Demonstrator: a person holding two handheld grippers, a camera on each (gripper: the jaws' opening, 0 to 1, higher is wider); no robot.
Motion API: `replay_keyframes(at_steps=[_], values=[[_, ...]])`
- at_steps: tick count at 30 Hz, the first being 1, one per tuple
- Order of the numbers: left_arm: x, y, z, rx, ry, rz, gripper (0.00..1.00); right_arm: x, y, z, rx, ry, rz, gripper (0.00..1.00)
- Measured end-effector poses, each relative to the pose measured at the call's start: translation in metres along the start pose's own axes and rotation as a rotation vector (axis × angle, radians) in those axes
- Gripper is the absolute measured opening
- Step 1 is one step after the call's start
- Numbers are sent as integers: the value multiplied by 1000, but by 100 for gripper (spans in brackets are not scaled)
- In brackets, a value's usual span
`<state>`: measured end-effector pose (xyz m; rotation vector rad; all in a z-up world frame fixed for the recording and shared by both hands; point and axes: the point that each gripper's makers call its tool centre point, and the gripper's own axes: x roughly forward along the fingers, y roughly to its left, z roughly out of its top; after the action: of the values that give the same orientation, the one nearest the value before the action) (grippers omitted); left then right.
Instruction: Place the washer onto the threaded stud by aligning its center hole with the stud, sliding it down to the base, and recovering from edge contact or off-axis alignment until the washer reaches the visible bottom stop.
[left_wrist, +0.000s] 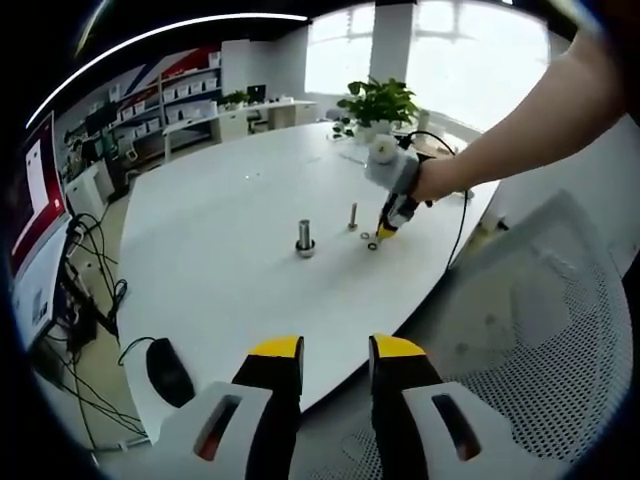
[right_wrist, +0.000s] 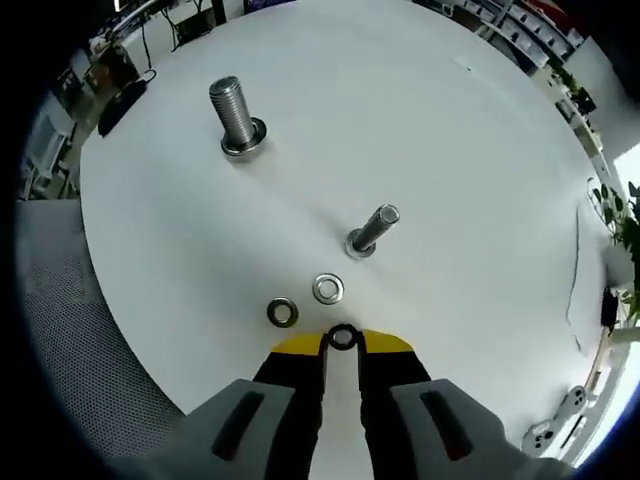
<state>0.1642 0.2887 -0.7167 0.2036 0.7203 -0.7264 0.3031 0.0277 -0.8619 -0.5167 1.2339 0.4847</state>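
On the round white worktop (right_wrist: 450, 130) stand 2 upright metal studs: a thick threaded steel stud with a wide flanged base (right_wrist: 236, 118) farther off, and a thinner plain steel stud (right_wrist: 372, 230) nearer the right gripper (right_wrist: 342, 342). In the right gripper view, 3 small washers lie in a loose cluster just in front of the thin stud. A bright silver ring washer (right_wrist: 328, 289) sits closest to that stud's foot, a duller brass-toned washer (right_wrist: 282, 313) lies just beside it to the left, and a dark steel washer (right_wrist: 342, 337) sits right between the yellow-tipped fingers (right_wrist: 300, 346) of the right gripper. Those fingers are nearly closed, with a narrow gap, and pinch this dark washer at their tips, low against the worktop. It is near the thin stud and well apart from the thick threaded one.

In the left gripper view, the left gripper (left_wrist: 336, 352) hangs back off the worktop's edge, above a white mesh chair (left_wrist: 540, 330); its yellow-tipped fingers (left_wrist: 276, 350) stand apart with a clear gap and nothing between them. Across the worktop (left_wrist: 230, 230) a person's bare forearm (left_wrist: 530, 115) reaches in holding the right gripper (left_wrist: 386, 230), its tip down at the washers beside the thin stud (left_wrist: 353, 216). The thick stud (left_wrist: 305, 238) stands to the left. A black computer mouse (left_wrist: 170, 372) lies near the worktop's near edge, and a green potted plant (left_wrist: 380, 102) stands at the far side.
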Motion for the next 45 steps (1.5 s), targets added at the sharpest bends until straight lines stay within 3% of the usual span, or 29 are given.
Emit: replay_keyframes(at_steps=[14,28,45], values=[[-1,2,1,-5,-9,13,24,-31,-14,36,13,-126,-6,14],[-1,2,2,-5,-14,18,24,-55,-17,65,-67,-229,-58,14],[-1,4,1,-9,-7,22,24,-42,-11,66,-100,-192,-36,14]])
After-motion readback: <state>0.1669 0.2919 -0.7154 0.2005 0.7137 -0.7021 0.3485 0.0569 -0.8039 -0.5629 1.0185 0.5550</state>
